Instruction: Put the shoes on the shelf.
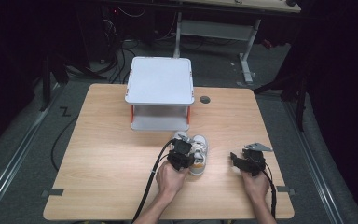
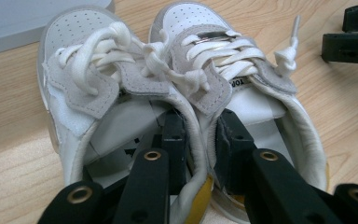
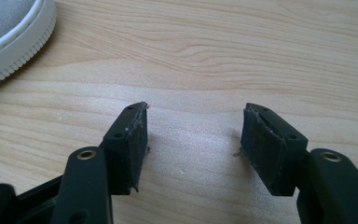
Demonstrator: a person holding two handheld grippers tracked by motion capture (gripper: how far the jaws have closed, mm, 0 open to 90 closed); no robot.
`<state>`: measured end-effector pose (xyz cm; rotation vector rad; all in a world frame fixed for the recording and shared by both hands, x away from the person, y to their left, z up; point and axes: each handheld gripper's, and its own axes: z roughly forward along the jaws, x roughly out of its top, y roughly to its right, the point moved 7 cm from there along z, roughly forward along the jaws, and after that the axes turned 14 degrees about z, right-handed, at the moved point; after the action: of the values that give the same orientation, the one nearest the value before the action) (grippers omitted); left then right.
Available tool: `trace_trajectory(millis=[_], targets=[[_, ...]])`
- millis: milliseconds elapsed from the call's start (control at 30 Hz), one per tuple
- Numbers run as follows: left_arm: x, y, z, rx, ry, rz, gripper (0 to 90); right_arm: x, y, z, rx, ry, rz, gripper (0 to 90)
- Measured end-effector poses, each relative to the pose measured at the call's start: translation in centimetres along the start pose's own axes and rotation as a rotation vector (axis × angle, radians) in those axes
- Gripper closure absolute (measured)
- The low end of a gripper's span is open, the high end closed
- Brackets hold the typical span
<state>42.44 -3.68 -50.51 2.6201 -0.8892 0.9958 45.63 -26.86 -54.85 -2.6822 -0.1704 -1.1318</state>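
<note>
left claw [image 2: 200, 135] pinching 2 shoes [image 2: 186, 93], apparently

Pair of small white sneakers [image 1: 196, 151] seen on wooden table, just in front of shelf unit, slightly right of centre. Shoes set side by side, touching, upright on soles, toes pointed toward far edge. Uppers white with grey suede panels and perforated toe caps; white laces tied in loose knots; yellow patch noted at heel. Adjacent inner collars [image 2: 198, 140] pinched together, one black jaw inside each shoe opening. Grey-sided, white-soled edge of right shoe [image 3: 9, 37] visible in right gripper view.
</note>
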Motion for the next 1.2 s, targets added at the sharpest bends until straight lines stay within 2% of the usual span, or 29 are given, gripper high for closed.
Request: trace_trajectory(millis=[400, 500, 733, 900, 1200], targets=[[-0.7, -1.4, -1.0, -0.041, 0.041, 0.000, 78.8, 0.0, 0.0, 0.0, 0.000, 0.000, 0.000, 41.1], [-1.0, -1.8, -1.5, -0.051, 0.047, 0.010, 79.0, 0.0, 0.0, 0.0, 0.000, 0.000, 0.000, 41.1], [-1.5, -2.8, -2.8, -0.049, 0.070, 0.006, 79.1, 0.0, 0.0, 0.0, -0.001, 0.000, 0.000, 41.1], [-1.9, -4.1, -3.9, -0.042, 0.090, -0.002, 79.1, 0.0, 0.0, 0.0, -0.001, 0.000, 0.000, 41.1], [-2.3, -5.9, -4.6, -0.023, 0.097, -0.018, 79.0, 0.0, 0.0, 0.0, 0.001, 0.000, -0.002, 41.1]])
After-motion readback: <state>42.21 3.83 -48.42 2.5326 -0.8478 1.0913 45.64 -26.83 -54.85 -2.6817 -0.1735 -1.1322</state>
